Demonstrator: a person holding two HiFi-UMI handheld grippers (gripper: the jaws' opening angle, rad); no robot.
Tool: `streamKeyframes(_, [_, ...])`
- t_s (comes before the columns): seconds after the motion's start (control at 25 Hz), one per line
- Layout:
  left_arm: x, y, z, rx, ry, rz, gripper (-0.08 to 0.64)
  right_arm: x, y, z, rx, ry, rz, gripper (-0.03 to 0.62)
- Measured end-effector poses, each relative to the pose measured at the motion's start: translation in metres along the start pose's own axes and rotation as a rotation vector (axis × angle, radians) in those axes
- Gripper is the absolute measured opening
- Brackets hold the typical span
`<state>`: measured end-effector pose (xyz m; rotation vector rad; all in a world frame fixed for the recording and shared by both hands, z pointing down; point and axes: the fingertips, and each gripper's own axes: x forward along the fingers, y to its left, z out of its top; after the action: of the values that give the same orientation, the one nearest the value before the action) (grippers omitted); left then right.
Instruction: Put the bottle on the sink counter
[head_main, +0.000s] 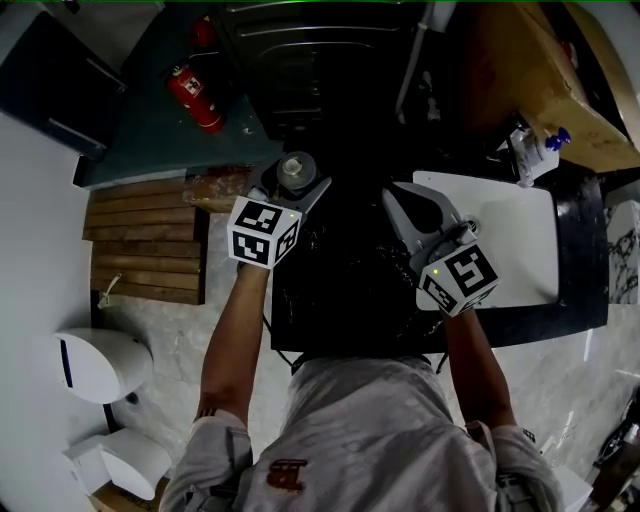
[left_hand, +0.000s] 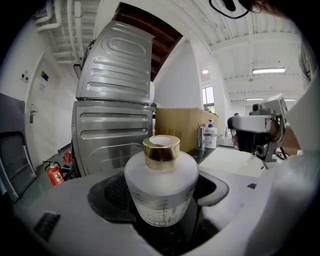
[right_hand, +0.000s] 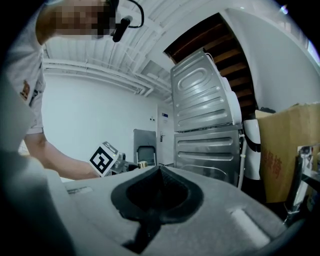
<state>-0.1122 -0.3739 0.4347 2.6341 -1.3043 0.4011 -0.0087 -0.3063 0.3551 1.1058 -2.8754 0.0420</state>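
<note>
The bottle (left_hand: 160, 185) stands upright, clamped in the left gripper (head_main: 295, 182), seemingly for carrying to the counter (head_main: 588, 262); the right gripper (right_hand: 159, 169) is closed, empty.

walls white (right_hand: 100, 110) | floor pale marble (head_main: 160, 325) | wooden pallet (head_main: 145, 240) | stacked ribbed metal units (left_hand: 112, 105) | ceiling strip light lit (left_hand: 268, 71)

We are seeing the head view dim and murky, its middle sinking into near black while the white sink (head_main: 510, 240) is glaring. Both gripper views are coming out bright under a ceiling strip light (left_hand: 268, 71), bending hard toward black rounded edges; the bottle (left_hand: 161, 185) is showing sharp.
</note>
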Motion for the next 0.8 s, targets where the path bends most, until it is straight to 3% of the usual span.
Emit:
streamKeyframes(0.36, [0.024, 0.014, -0.033, -0.01, 0.104, 0.0, 0.328, -0.001, -0.001, 0.0, -0.01, 0.01, -0.001, 0.002])
streamKeyframes(0.8, [0.032, 0.015, -0.047, -0.01, 0.149, -0.012, 0.328, 0.0, -0.006, -0.002, -0.01, 0.014, -0.005, 0.002])
